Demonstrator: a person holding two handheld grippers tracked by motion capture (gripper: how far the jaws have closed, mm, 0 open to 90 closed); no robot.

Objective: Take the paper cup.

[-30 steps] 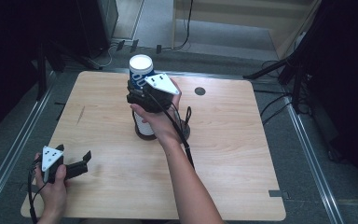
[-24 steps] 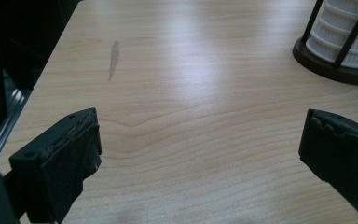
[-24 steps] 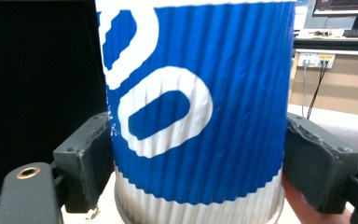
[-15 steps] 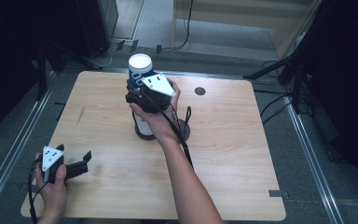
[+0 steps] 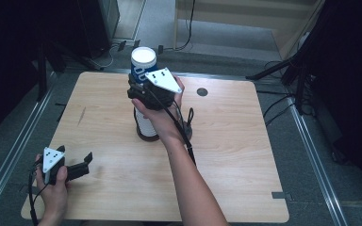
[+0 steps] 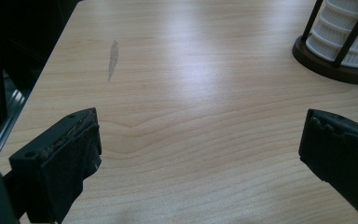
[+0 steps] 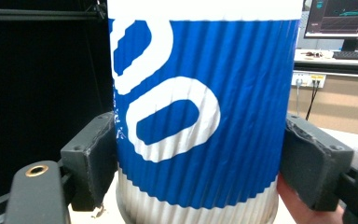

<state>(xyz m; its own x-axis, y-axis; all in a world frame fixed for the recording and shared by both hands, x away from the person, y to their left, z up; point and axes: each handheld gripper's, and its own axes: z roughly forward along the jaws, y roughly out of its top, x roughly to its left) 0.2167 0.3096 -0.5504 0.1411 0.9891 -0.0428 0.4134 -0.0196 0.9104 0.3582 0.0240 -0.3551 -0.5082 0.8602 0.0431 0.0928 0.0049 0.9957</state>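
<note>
Closing within the last second, the right tongs (image 7: 200, 163) now clamp the blue paper cup (image 7: 200, 107) atop the stack, ready for lifting; the left tongs (image 6: 200, 154) rest released.

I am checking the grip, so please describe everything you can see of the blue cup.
The blue cup looks like ribbed paper, blue with large white lettering and a white rim. It stands upright as the top cup of a white stack in a dark holder. The right gripper has just been closing; its jaws press both sides.
</note>
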